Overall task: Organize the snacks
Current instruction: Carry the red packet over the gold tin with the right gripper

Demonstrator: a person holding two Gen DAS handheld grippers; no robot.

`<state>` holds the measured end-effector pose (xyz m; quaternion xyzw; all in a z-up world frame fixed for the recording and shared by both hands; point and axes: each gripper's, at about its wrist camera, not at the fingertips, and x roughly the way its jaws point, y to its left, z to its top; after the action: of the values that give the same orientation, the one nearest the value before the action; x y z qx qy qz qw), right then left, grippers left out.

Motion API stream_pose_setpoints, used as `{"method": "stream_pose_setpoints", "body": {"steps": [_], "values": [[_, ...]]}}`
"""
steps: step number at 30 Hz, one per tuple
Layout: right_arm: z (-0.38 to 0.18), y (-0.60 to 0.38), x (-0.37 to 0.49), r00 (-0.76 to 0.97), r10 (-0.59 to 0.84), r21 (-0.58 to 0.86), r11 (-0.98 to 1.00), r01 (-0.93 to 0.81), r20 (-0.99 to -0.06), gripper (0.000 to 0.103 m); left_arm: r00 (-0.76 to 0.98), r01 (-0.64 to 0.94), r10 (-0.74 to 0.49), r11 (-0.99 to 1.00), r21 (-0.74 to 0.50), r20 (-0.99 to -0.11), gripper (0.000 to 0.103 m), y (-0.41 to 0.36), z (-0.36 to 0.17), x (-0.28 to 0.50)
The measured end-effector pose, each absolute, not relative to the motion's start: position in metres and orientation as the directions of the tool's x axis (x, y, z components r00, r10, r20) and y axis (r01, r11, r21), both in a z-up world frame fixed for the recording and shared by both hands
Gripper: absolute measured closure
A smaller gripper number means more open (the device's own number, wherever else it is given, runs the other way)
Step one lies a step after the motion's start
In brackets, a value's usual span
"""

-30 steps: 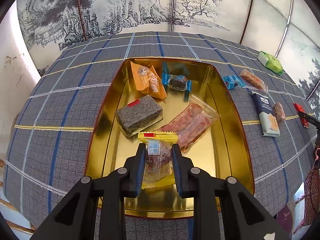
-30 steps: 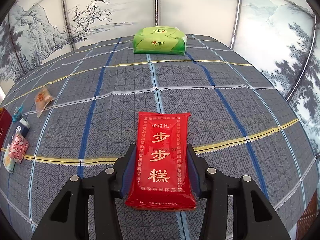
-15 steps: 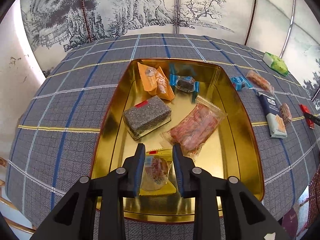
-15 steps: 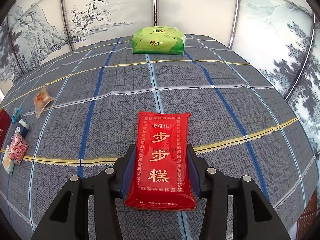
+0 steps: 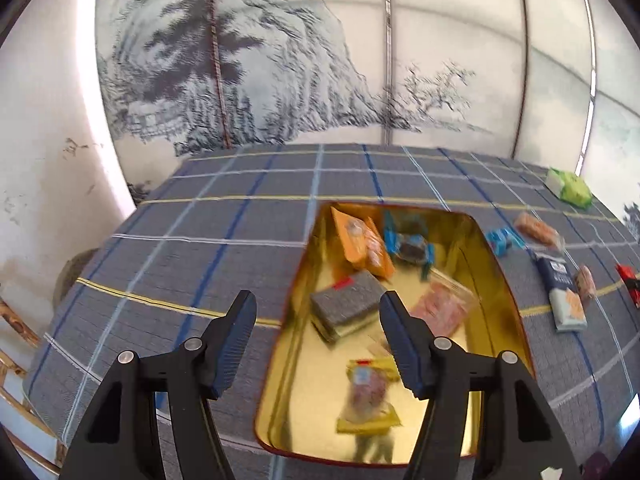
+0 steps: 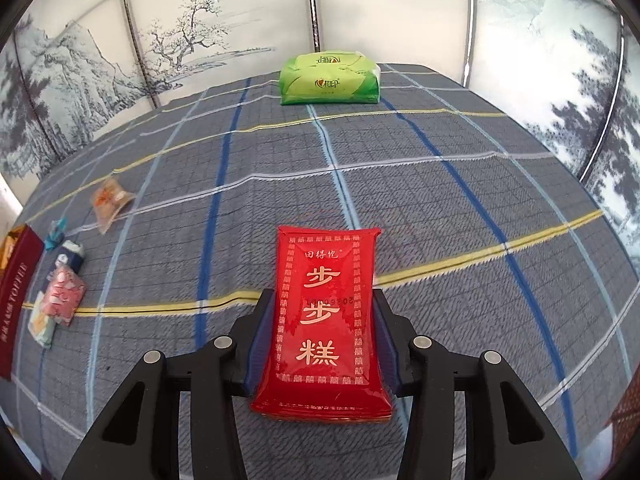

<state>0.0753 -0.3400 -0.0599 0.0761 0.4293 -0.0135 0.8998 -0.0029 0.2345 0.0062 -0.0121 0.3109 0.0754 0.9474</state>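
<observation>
A gold tin tray [image 5: 288, 344] sits on the plaid tablecloth and holds several wrapped snacks. A yellow-edged clear packet [image 5: 366, 396] lies near the tray's front. My left gripper [image 5: 318, 326] is open and empty, raised above the tray's left rim. A grey block snack [image 5: 346, 310], an orange packet [image 5: 362, 246], a blue candy [image 5: 408, 246] and a pink packet [image 5: 442, 310] also lie in the tray. My right gripper [image 6: 322, 334] is shut on a red packet with gold characters [image 6: 324, 320], low over the cloth.
Loose snacks lie right of the tray: a blue candy [image 5: 504, 240], an orange-pink packet [image 5: 536, 230], a navy bar [image 5: 562, 296]. A green tissue pack [image 6: 328, 78] sits at the table's far edge. The tray's red side [image 6: 16, 292] is at the right view's left edge.
My left gripper opened and let the yellow-edged packet drop into the tray, then lifted and swung left. The right gripper kept still with the red packet.
</observation>
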Motion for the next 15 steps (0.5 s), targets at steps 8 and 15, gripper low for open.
{"method": "stream_pose_setpoints", "body": {"steps": [8,15], "values": [[-0.058,-0.321,0.061,0.623,0.133,0.223,0.973,0.068,-0.771,0.056,0.776,-0.292,0.168,0.950,-0.109,-0.608,0.043,0.289,-0.010,0.010],[-0.035,-0.289,0.056,0.640,0.225,0.281,0.960,-0.015,-0.735,0.056,0.759,-0.346,0.201,0.930,-0.123,-0.619,0.043,0.315,-0.024,0.015]]}}
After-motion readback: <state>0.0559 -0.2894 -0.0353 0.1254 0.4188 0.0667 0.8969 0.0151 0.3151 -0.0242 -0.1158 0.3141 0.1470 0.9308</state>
